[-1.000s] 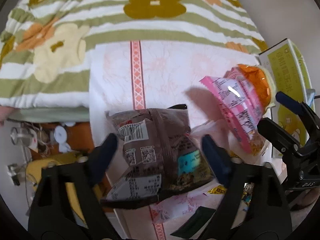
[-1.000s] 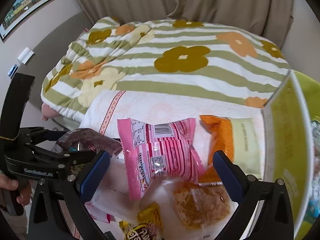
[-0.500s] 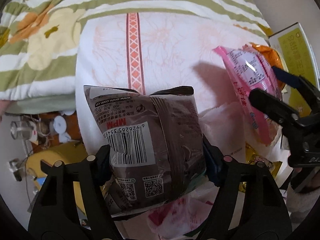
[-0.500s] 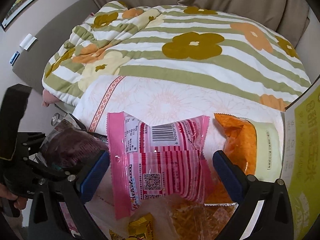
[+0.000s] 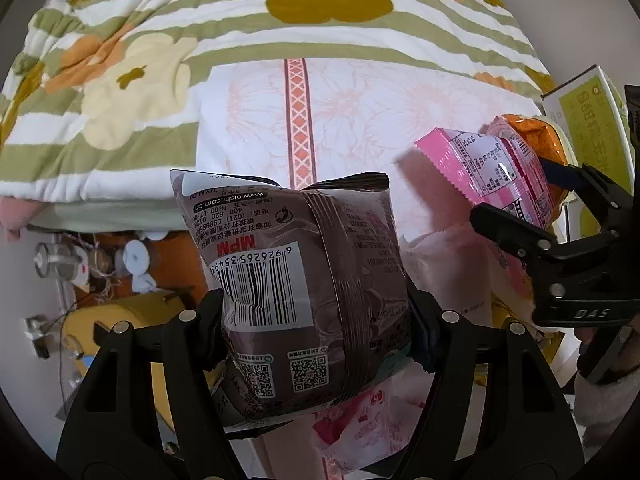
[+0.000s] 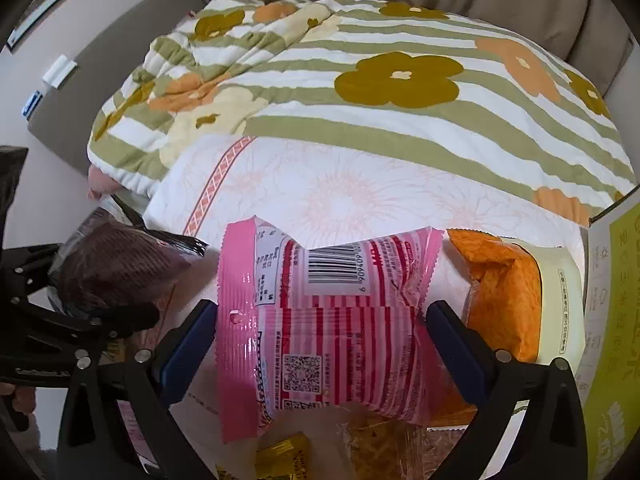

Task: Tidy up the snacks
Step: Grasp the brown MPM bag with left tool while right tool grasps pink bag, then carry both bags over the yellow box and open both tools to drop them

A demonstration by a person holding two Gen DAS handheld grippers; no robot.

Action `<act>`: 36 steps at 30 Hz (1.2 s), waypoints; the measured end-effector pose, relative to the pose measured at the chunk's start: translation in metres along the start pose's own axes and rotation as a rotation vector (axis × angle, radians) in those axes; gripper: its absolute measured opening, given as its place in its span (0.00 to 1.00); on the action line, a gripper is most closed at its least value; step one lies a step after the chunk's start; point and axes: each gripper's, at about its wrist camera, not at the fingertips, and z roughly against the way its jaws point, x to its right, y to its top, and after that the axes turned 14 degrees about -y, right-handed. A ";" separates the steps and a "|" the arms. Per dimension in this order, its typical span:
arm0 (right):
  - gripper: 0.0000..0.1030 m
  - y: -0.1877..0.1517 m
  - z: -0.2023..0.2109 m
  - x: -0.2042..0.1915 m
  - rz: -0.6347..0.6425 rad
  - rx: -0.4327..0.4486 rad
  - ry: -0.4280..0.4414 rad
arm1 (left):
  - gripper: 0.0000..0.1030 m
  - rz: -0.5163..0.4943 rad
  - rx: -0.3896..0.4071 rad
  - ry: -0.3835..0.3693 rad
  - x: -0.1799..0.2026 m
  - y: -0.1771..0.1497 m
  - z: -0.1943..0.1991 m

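Note:
My left gripper (image 5: 316, 312) is shut on a brown snack bag (image 5: 304, 280), barcode side up, and holds it above the white floral cloth (image 5: 360, 112). In the right wrist view that brown bag (image 6: 116, 268) hangs at the left edge. My right gripper (image 6: 320, 316) is open and straddles a pink striped snack bag (image 6: 328, 312), with a blue pad beside each of the bag's side edges. The pink bag (image 5: 492, 168) leans on an orange snack bag (image 6: 504, 292).
A yellow-green carton (image 6: 616, 320) stands at the right. Yellow wrappers (image 6: 284, 456), a clear packet of golden crisps (image 6: 384, 444) and a pink-white packet (image 5: 360, 420) lie near me. A striped flowered quilt (image 6: 400, 80) covers the bed behind. Left of the cloth the bed drops to floor clutter (image 5: 100, 264).
My left gripper closed on the brown bag and raised it off the cloth. My right gripper sank down around the pink bag, its jaws about as wide as before.

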 end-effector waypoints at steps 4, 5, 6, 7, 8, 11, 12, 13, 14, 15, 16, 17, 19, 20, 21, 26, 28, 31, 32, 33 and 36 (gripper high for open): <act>1.00 -0.003 -0.002 -0.010 0.050 0.000 -0.062 | 0.64 0.008 0.009 0.000 -0.001 -0.005 0.004; 0.99 -0.004 -0.002 -0.013 0.055 0.005 -0.075 | 0.64 0.010 0.012 -0.001 -0.002 -0.007 0.005; 0.99 -0.005 -0.002 -0.013 0.053 0.009 -0.086 | 0.64 0.011 0.014 -0.002 -0.002 -0.008 0.007; 0.95 -0.005 -0.001 -0.013 0.050 0.015 -0.093 | 0.64 0.011 0.020 -0.002 -0.002 -0.009 0.009; 0.84 -0.006 -0.001 -0.013 0.049 0.018 -0.104 | 0.64 0.009 0.026 -0.001 -0.001 -0.011 0.011; 0.62 -0.009 0.000 -0.011 0.048 0.029 -0.127 | 0.64 0.006 0.043 -0.001 -0.001 -0.015 0.017; 0.61 -0.010 0.001 -0.010 0.040 0.032 -0.122 | 0.64 0.005 0.049 -0.002 0.000 -0.017 0.020; 0.59 -0.011 0.003 -0.009 0.033 0.037 -0.120 | 0.64 0.003 0.056 -0.003 0.000 -0.019 0.023; 0.59 -0.012 0.005 -0.009 0.026 0.040 -0.117 | 0.64 0.002 0.062 -0.003 0.001 -0.021 0.025; 0.59 -0.012 0.009 -0.008 0.016 0.045 -0.112 | 0.64 -0.001 0.070 -0.003 0.001 -0.022 0.028; 0.59 -0.014 0.015 -0.009 0.011 0.057 -0.115 | 0.64 -0.004 0.080 -0.004 0.003 -0.025 0.033; 0.59 -0.015 0.023 -0.010 0.011 0.076 -0.125 | 0.64 -0.008 0.089 -0.003 0.004 -0.027 0.037; 0.59 -0.017 0.041 -0.013 0.014 0.114 -0.145 | 0.64 -0.020 0.115 -0.001 0.008 -0.032 0.049; 0.59 -0.019 0.050 -0.014 0.012 0.132 -0.152 | 0.64 -0.027 0.129 -0.001 0.011 -0.033 0.055; 0.59 -0.020 0.061 -0.016 0.007 0.152 -0.157 | 0.64 -0.035 0.142 -0.001 0.013 -0.035 0.061; 0.59 -0.028 0.118 -0.019 -0.020 0.242 -0.190 | 0.64 -0.090 0.220 -0.022 0.033 -0.043 0.096; 0.59 -0.033 0.141 -0.015 -0.041 0.272 -0.209 | 0.64 -0.116 0.248 -0.037 0.046 -0.044 0.109; 0.59 -0.040 0.170 -0.007 -0.072 0.310 -0.238 | 0.64 -0.163 0.280 -0.055 0.068 -0.044 0.126; 0.59 -0.043 0.178 -0.004 -0.082 0.318 -0.246 | 0.64 -0.183 0.291 -0.061 0.079 -0.044 0.132; 0.59 -0.046 0.187 0.000 -0.093 0.331 -0.255 | 0.64 -0.196 0.298 -0.065 0.087 -0.044 0.135; 0.59 -0.056 0.208 0.018 -0.115 0.360 -0.290 | 0.64 -0.237 0.321 -0.083 0.117 -0.041 0.143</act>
